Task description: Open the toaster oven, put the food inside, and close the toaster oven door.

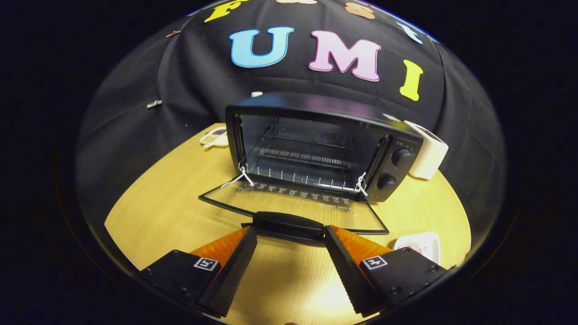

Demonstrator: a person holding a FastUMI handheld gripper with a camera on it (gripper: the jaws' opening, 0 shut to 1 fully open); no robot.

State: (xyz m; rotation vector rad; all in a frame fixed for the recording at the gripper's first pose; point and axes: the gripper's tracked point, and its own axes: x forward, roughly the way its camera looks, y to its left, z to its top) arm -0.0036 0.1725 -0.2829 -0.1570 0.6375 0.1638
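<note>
The black-and-orange two-finger tongs (289, 232) were spread wide apart, both textured fingers (235, 266) angled forward, holding nothing between them.

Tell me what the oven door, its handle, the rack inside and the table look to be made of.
Door: clear glass in a thin dark frame; the table shows through it.
Handle: probably matte black plastic.
Rack: bare metal wire, glinting.
Table: light wood or wood-look laminate, grain lines visible.
The gripper is open, its fingertips either side of the handle.
</note>
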